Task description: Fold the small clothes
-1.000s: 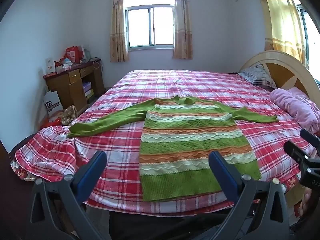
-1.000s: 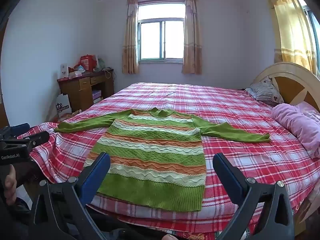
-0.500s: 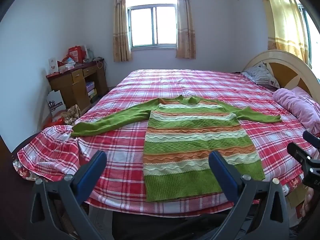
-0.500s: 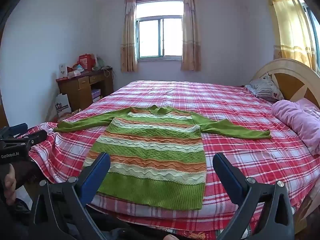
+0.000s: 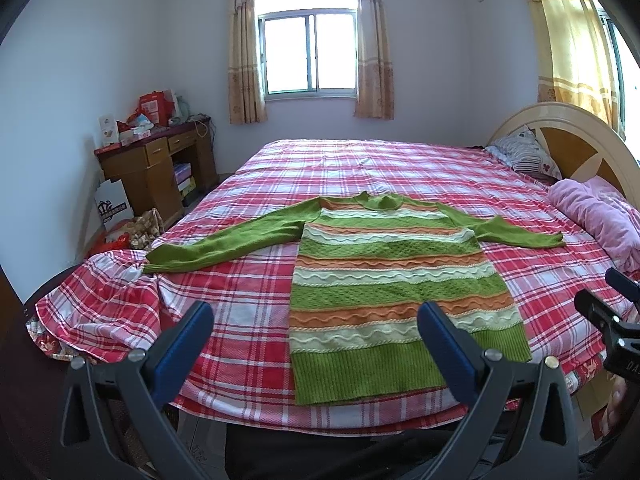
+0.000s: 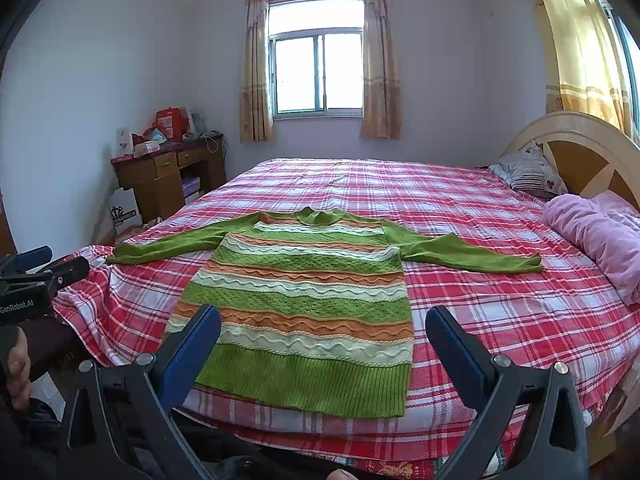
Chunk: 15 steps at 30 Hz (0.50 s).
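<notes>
Striped sweater [image 5: 392, 292] flat on bed [image 5: 248, 320]: soft, limp knit, likely light. Left claw [image 5: 316, 340], right claw [image 6: 324, 344] wide, empty. Grip near-hem corners.

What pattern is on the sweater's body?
Wavy green, orange and cream stripes on the sweater; clearest in right wrist view.

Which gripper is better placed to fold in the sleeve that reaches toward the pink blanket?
Probably right: the right gripper stands nearer that sleeve; the left gripper, also open, faces the opposite sleeve.
</notes>
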Tool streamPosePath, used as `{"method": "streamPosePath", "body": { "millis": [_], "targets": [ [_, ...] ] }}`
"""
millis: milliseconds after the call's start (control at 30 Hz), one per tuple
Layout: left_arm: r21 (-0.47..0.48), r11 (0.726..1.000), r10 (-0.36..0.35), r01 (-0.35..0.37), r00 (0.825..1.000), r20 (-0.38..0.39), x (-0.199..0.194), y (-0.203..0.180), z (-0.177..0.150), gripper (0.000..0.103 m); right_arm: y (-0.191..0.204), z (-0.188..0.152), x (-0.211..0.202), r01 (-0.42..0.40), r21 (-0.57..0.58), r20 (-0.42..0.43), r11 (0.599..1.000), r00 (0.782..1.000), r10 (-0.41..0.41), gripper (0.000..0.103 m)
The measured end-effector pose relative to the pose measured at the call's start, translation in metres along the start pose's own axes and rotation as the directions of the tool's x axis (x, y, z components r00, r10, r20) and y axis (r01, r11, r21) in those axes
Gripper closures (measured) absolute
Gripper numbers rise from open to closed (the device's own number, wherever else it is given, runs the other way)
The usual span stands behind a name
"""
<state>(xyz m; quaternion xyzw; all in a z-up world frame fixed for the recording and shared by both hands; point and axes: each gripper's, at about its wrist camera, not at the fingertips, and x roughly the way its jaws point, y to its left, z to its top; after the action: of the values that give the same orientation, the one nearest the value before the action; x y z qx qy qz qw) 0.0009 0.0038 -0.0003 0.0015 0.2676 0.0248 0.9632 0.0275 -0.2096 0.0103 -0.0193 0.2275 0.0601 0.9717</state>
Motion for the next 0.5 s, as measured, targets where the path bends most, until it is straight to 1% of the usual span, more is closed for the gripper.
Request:
{"method": "streamPosePath", "body": {
  "millis": [500],
  "targets": [
    [-0.002,1.0,0.004,-0.004,1.0,-0.002,0.002,0.0012,0.0006,0.0,-0.0011,-0.0007,0.002,0.004,0.006,-0.007,1.0,1.0,-0.003,0.001]
  ]
}}
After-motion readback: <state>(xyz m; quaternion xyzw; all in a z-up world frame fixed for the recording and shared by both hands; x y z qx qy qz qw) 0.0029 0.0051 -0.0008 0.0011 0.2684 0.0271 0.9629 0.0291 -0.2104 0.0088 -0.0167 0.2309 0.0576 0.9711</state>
